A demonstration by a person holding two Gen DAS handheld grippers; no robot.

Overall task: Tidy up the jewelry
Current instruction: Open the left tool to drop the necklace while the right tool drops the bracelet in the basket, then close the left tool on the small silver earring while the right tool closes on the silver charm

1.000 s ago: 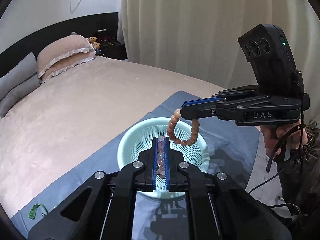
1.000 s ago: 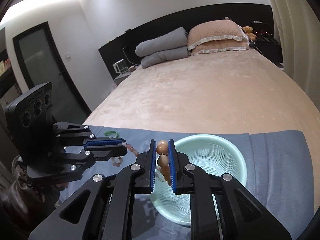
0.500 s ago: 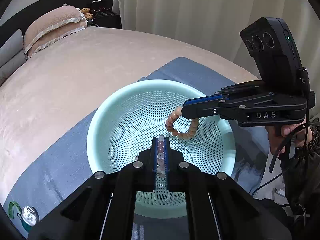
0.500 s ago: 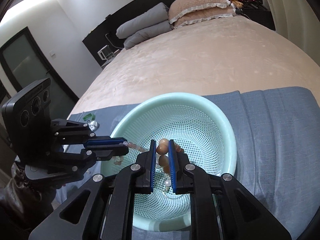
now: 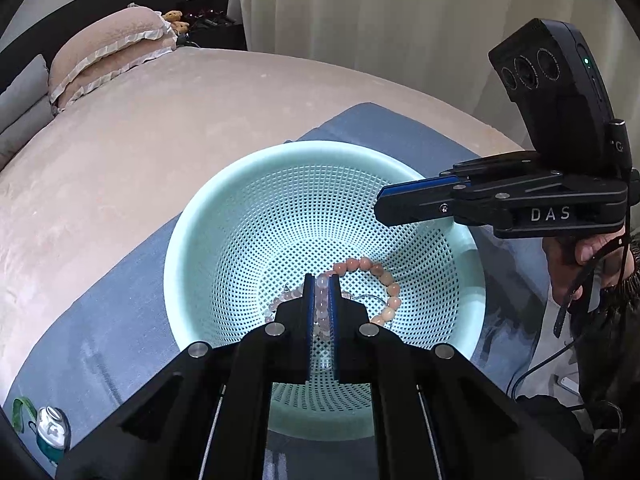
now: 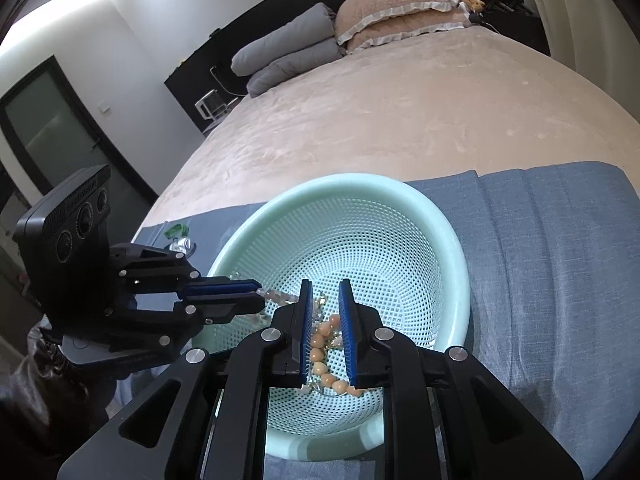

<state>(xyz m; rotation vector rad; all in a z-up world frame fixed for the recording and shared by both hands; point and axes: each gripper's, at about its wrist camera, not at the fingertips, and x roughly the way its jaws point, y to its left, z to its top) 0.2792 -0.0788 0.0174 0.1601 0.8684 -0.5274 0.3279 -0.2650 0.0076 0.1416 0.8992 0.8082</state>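
I've got both grippers down in the round mint-green perforated plastic basket (image 5: pixel 224 216), which sits on a blue-grey cloth (image 6: pixel 560 280) spread over the bed. The right gripper (image 6: pixel 325 316) has its jaws opening, and the peach-coloured round-bead bracelet (image 5: pixel 384 280) lies loose on the basket floor betw. the blue pads (image 6: pixel 306 320), not pressed by either, so that 1 is released. The left gripper (image 5: pixel 321 304) is also opening its jaws, but the pale pink translucent bead bracelet (image 5: pixel 320 300) sits right betw. the pads and I judge they're barely off it, if at all. To do this drop well I'd finish opening the left fully before lifting, else the beads may snag on the pad ribbing and ride back out. Then I'd lift both grippers straight up, slowly, w/o dragging across the mesh, since the 2 bracelets lie touching or nearly so and could tangle. A small silvery item w/ a green strap (image 5: pixel 48 428) lies on the cloth beside the basket, prob. next to collect.
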